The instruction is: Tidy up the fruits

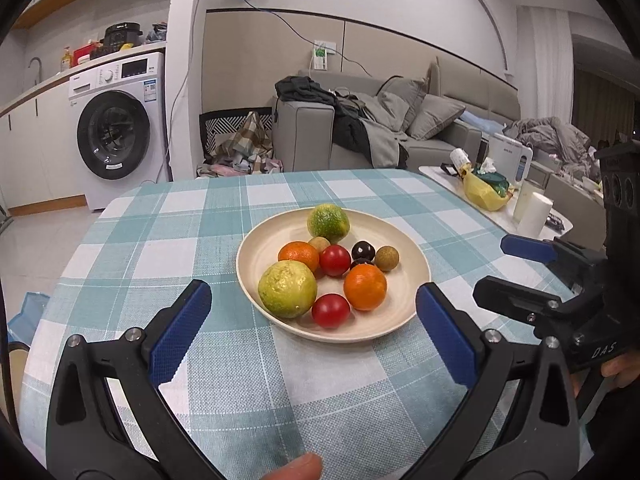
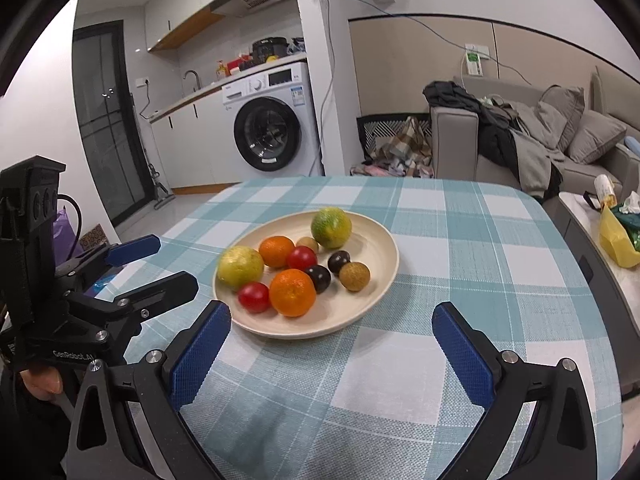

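Both tongs (image 1: 314,312) (image 2: 332,332) gape empty just short of the fruit plate (image 1: 408,280).

Plate (image 1: 416,280) mid-table (image 1: 168,240), fruit (image 1: 366,286) in plate, sofa (image 1: 400,132) behind table, washer (image 1: 116,128) behind left

The cloth (image 1: 200,240) is seen as coarse woven fabric, matt; the plate (image 1: 264,240) as smooth and matt; the tomatoes (image 1: 334,260) as glossy; the oranges (image 1: 365,286) as dimpled; the pads (image 1: 180,336) as ribbed blue rubber.
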